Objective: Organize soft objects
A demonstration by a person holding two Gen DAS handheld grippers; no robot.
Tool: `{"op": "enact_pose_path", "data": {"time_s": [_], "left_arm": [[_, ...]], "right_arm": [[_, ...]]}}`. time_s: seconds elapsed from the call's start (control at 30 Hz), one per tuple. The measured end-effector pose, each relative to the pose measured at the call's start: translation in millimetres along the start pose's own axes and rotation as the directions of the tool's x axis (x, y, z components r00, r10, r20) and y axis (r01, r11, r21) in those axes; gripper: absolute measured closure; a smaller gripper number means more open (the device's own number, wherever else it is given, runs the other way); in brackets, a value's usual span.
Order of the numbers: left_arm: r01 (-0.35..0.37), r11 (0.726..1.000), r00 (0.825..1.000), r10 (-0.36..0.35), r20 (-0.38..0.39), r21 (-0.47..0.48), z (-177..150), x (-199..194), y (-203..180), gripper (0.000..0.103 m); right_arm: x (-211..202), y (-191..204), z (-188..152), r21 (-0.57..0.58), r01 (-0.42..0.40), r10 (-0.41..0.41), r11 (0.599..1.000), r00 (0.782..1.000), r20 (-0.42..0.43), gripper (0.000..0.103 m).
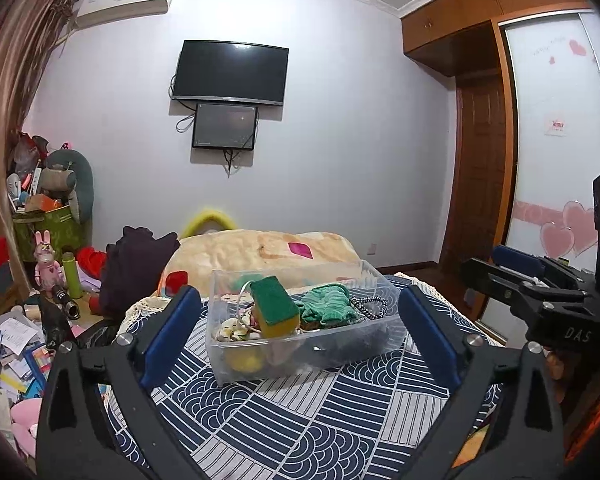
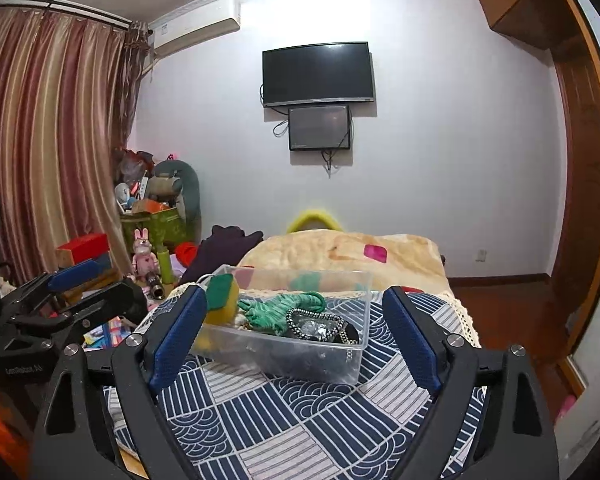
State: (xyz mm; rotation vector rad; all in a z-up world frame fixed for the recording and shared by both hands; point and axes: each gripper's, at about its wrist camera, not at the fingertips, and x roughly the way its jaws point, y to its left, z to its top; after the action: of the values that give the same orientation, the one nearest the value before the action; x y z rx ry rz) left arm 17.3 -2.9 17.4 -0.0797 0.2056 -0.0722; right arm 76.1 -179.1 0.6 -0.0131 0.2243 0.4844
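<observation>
- A clear plastic bin (image 1: 374,280) sits on a table covered with a navy and white patterned cloth (image 1: 300,412), directly ahead of both grippers.
- The soft things lie inside the bin. A sponge (image 1: 275,306) stands tilted at the bin's left side, its green scouring face uppermost and its yellow foam body below.
- Just right of the sponge lies a crumpled green knitted cloth (image 1: 327,306), ribbed in texture and bunched into a heap.
- From the right wrist view the same green cloth (image 2: 284,307) sits mid-bin, with the sponge (image 2: 221,296) partly hidden behind a blue finger pad.
- A dark beaded string (image 1: 370,305) touches the cloth's right edge; in the right view a dark beaded loop and a chain (image 2: 314,326) lie in the bin's near right part.
- Small pale objects, perhaps shells (image 1: 232,330), rest at the bin's front left; a yellow object (image 1: 242,360) shows through the front wall beneath them.
- The left gripper (image 1: 300,324) is spread wide, holding nothing, its blue-padded fingers framing the bin.
- The right gripper (image 2: 296,330) is likewise spread wide and unloaded, short of the bin's near wall.
- Beyond the table is a bed with a peach blanket (image 1: 260,250), and a television (image 1: 230,72) hangs on the wall.
</observation>
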Motion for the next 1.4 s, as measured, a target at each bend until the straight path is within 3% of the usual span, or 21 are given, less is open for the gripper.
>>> {"op": "enact_pose_path", "data": {"time_s": [1.4], "left_arm": [[-0.027,1.000,1.000,0.027,0.007,0.011,-2.8,-2.5,-0.6,0.000]], "right_arm": [[-7.5,2.5,-1.4,0.000,-0.020,0.020,1.000,1.000,0.016,0.009]]}}
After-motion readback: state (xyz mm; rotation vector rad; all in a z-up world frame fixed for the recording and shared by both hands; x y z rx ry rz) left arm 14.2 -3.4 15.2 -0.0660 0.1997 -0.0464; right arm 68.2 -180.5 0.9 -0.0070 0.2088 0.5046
